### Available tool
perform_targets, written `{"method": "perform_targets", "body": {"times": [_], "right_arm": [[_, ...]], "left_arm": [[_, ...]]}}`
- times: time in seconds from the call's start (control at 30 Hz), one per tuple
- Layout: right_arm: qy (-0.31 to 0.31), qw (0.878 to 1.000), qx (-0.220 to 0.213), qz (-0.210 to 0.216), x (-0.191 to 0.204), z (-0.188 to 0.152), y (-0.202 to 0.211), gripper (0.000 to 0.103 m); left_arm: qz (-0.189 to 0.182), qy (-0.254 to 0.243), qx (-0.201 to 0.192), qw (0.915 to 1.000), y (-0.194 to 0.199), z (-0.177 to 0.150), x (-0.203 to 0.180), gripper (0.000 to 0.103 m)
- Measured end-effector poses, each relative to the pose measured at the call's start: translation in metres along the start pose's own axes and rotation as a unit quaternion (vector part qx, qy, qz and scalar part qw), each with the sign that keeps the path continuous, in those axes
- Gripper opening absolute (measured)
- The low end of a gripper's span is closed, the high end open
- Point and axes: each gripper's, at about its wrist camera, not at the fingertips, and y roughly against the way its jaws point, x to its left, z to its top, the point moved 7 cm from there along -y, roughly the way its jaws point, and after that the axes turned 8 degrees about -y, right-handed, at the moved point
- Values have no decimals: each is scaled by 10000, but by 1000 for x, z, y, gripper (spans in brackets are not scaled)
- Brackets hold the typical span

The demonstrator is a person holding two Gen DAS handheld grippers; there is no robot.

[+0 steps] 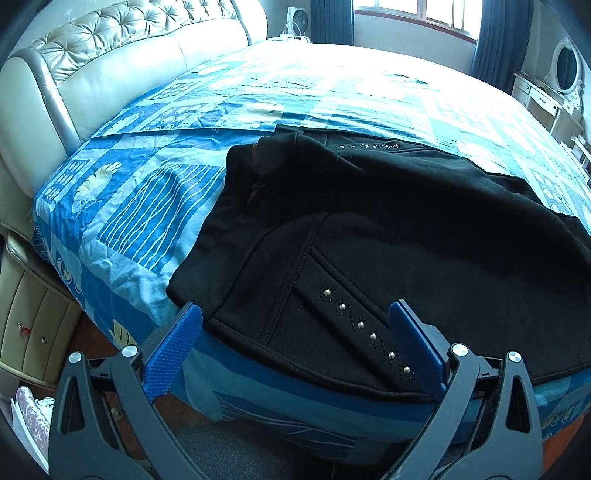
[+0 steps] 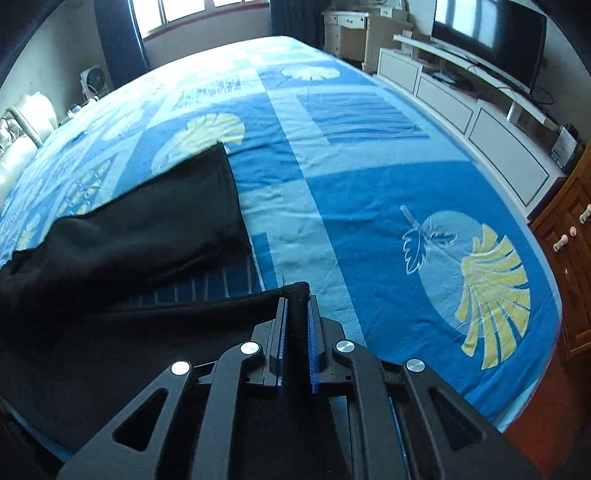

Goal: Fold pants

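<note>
Lying on blue patterned bedspread (image 2: 369, 192), black pants (image 1: 369, 229), television (image 2: 487, 33) beyond.

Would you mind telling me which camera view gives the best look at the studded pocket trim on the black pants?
The left wrist view. The studded pocket trim lies in plain sight on the black pants, between the open left gripper fingers. The right wrist view shows only plain black fabric, with the right gripper shut on a leg end; no studs appear.

My left gripper (image 1: 293, 325) had grey triangular-cutout arms, round silver screws and ribbed blue pads (image 1: 173, 354) at the frame's bottom. My right gripper (image 2: 297, 299) wore black arms, silver screws, blue-faced fingers (image 2: 313, 354).
</note>
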Motion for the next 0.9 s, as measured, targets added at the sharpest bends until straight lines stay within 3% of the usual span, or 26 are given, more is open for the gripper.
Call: {"method": "perform_targets", "body": {"times": [0.1, 0.17, 0.23, 0.3, 0.37, 0.4, 0.6, 0.73, 0.9], "right_arm": [[-730, 9968, -308, -70, -17, 9, 15, 43], [-1030, 9919, -678, -291, -21, 14, 33, 43], [-1091, 9907, -817, -51, -1, 15, 47, 43], [-733, 9929, -866, 363, 44, 14, 57, 43], [-110, 9930, -879, 783, 104, 11, 66, 53], [217, 9905, -901, 1021, 137, 7, 70, 63], [1921, 9523, -424, 2334, 326, -27, 78, 66], [2610, 9340, -128, 2438, 407, -47, 65, 66], [2926, 9261, 122, 2381, 458, -56, 46, 67]], "left_arm": [[-154, -56, 51, 9999, -7, 8, 6, 101], [-287, -158, 93, 9994, -11, 14, 12, 101], [-483, -347, 253, 9979, -18, 20, 18, 101], [-510, -518, 233, 9971, -23, 31, 27, 101], [-526, -666, 97, 9963, -29, 47, 38, 101], [-587, -726, 102, 9956, -33, 55, 43, 101], [-1688, -730, 307, 9825, -75, 118, 68, 101], [-2402, -552, 536, 9677, -118, 154, 74, 101], [-3072, -61, 931, 9471, -173, 173, 78, 101]]}}
